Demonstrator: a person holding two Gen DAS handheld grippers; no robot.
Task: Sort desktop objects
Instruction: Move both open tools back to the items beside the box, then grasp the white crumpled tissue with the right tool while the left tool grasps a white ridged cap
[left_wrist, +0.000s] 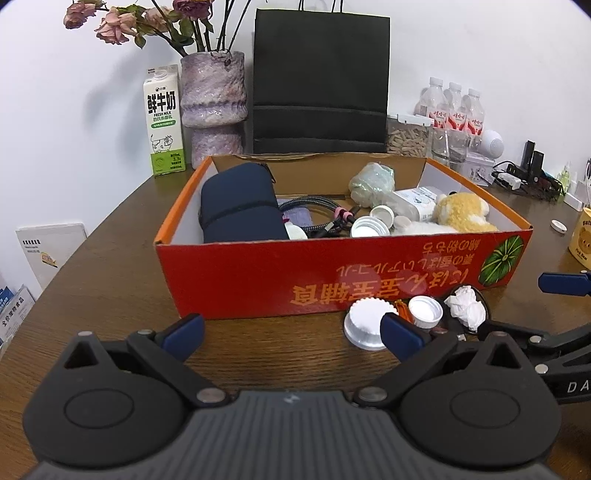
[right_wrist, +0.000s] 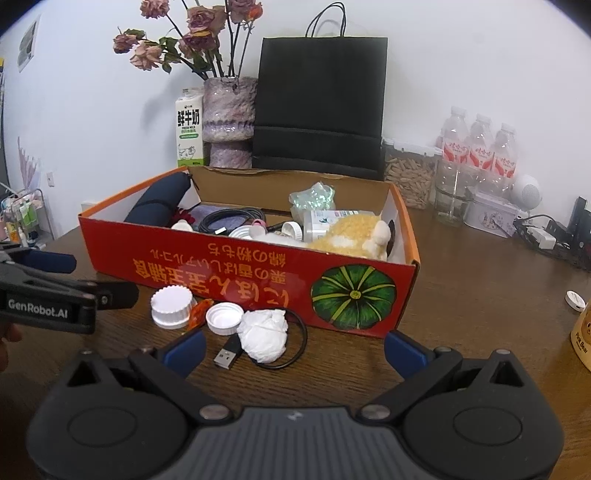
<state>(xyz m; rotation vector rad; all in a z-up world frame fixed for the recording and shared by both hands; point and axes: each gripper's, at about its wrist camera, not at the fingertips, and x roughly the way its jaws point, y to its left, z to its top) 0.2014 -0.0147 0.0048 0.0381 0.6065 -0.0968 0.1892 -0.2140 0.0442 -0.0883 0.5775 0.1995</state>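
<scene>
Table (right_wrist: 461, 295): USB plug (right_wrist: 228, 353) right-view only.

The table (right_wrist: 461, 295) is dark wood with visible grain, and the box (right_wrist: 258, 269) is glossy printed cardboard with a plain brown inside. Beside it lie smooth white plastic caps (right_wrist: 171, 306), crumpled tissue paper (right_wrist: 264, 334) and a fluffy yellow plush toy (right_wrist: 351, 236).
</scene>
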